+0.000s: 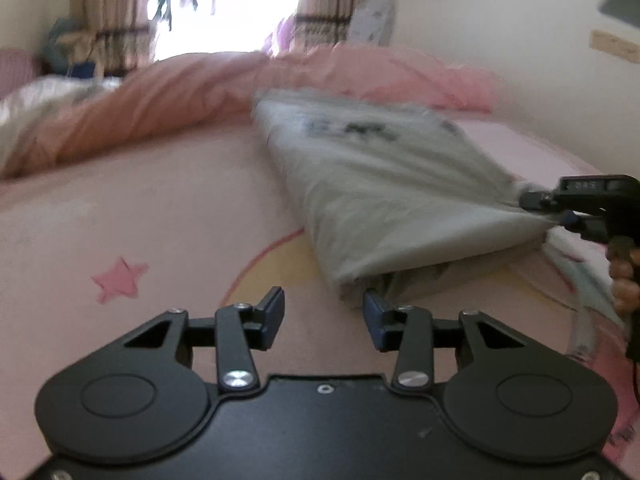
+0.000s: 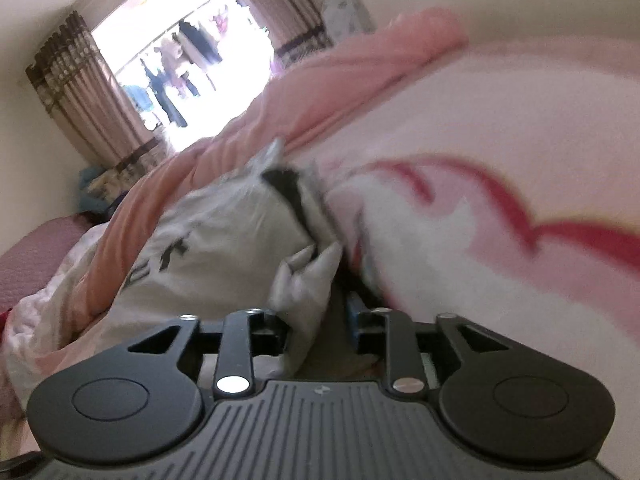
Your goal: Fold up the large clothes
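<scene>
Black linkage arms of the left tool [image 1: 324, 312] fill the bottom of its view, the two fingers parted with nothing between them, its right finger just short of the near corner of a folded grey shirt [image 1: 384, 196]. That shirt lies on a bed [image 1: 152, 216] covered by a pale pink sheet printed with a pink star [image 1: 120, 278]. Off to the right, the right tool [image 1: 548, 208] meets the shirt's right-hand corner. From its own camera, its fingers stand apart and a bunch of grey cloth [image 2: 304, 284] sits between them against the left finger; whether the pads press it I cannot tell.

Bare sheet stretches wide to the left of the shirt. Behind it a rumpled pink quilt [image 1: 192, 92] runs across the bed, hemming in the far side. A cream wall [image 1: 500, 32] closes the right, and a bright window [image 1: 224, 4] with brown curtains [image 1: 108, 8] stands beyond, clothes hanging outside.
</scene>
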Available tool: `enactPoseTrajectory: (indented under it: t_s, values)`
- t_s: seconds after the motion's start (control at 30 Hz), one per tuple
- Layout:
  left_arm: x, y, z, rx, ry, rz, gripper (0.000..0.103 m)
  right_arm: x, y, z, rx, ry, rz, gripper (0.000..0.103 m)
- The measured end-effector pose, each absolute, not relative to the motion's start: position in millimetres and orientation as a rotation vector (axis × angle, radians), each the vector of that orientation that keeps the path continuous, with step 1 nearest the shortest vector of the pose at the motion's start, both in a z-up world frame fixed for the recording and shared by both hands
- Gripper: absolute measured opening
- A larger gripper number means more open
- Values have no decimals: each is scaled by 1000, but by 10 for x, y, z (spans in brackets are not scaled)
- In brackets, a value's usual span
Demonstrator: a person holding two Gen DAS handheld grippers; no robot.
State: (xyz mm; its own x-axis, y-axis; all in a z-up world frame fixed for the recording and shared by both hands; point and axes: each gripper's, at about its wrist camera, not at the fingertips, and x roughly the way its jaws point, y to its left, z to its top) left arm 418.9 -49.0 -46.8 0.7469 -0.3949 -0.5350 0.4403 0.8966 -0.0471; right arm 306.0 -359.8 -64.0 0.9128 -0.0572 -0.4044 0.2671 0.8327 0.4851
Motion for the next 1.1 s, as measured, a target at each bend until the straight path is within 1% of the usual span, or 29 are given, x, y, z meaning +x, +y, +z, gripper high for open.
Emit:
enactPoseTrajectory:
  t_s: [0.03,0.13,0.17,0.2,0.23,0.27,0.33,0.37,0.4,0.43,0.47,0.5,0.6,0.7,0.77,0.8,0.83,0.87,0.9,0.97,1.1]
  values:
    - [4144,-425,-376,65,546,-463,42,2996,-3551,-556,529,357,-195,37]
    - [4197,-307,-157,-41,508,-480,42,2875,-3294,-344,385,281,-194,36]
    - [4257,-306,-118,-72,507,-488,41,2857,-3197,-299,342,265,-174,33]
    - [4329,-322,-104,-101,508,-497,35,2858,-3106,-273,304,262,-148,31]
    - [4401,-350,-111,-133,516,-510,31,2885,-3024,-269,273,279,-109,28]
    - [4462,-389,-137,-155,531,-530,28,2931,-2969,-291,255,307,-74,22]
    - [4576,-515,-245,-171,574,-562,24,3057,-2923,-366,219,375,-78,19]
    - [4604,-567,-298,-166,596,-564,20,3118,-2933,-428,204,406,-111,19]
    - [4625,-617,-360,-164,608,-570,20,3165,-2970,-486,198,432,-143,18]
    - [4628,-649,-411,-166,612,-578,20,3215,-3045,-560,209,458,-171,15]
    - [4637,-672,-455,-174,624,-590,20,3251,-3121,-624,230,481,-178,3]
    - [4652,-707,-515,-189,642,-603,20,3282,-3214,-704,264,503,-176,0]
    - [4699,-804,-671,-183,662,-616,18,3255,-3308,-787,325,493,-149,0]
    - [4714,-834,-630,-181,671,-626,18,3279,-3249,-703,276,515,-138,0]
    - [4779,-788,-514,-204,680,-665,18,3273,-3262,-589,286,495,-102,18]
    - [4787,-748,-433,-206,654,-675,18,3261,-3276,-516,292,459,-89,22]
    - [4781,-706,-323,-185,611,-658,29,3308,-3300,-435,289,420,-71,31]
    - [4800,-664,-230,-165,575,-627,46,3366,-3321,-362,279,397,-56,40]
    - [4860,-619,-153,-157,543,-596,55,3441,-3359,-291,272,380,-41,42]
    - [5099,-534,-86,-172,540,-538,55,3678,-3474,-189,294,367,5,50]
    - [5701,-367,-264,-314,662,-472,51,4180,-3742,-151,398,377,52,52]
